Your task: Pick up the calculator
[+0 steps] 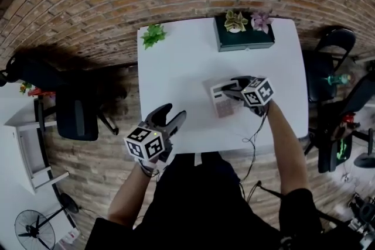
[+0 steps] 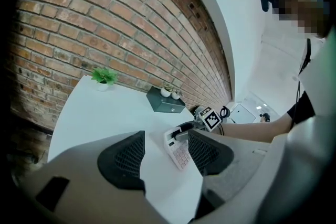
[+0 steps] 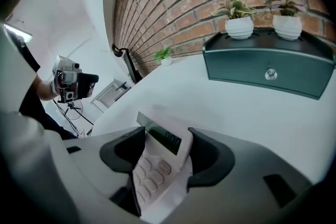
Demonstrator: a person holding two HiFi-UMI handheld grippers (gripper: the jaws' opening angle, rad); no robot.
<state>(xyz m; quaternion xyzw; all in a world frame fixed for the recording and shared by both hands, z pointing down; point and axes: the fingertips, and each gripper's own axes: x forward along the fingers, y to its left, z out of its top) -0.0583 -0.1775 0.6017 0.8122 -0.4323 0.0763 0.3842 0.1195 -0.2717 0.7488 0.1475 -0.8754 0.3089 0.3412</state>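
Observation:
A white calculator (image 1: 221,103) (image 3: 160,160) with a dark display lies on the white table (image 1: 176,67), right of centre. My right gripper (image 1: 231,89) (image 3: 167,152) is down over it, and both pads touch the calculator's long sides, one on each. The display end points away from me. The left gripper view shows the same calculator (image 2: 177,148) beyond the jaws. My left gripper (image 1: 170,114) (image 2: 165,152) hovers at the table's near left edge, open, with nothing between its pads.
A dark green box (image 1: 243,32) (image 3: 268,68) bearing two small potted plants stands at the table's far edge. A small green plant (image 1: 153,35) (image 2: 103,77) sits at the far left corner. Office chairs (image 1: 79,117) (image 1: 328,61) flank the table. A brick wall lies behind.

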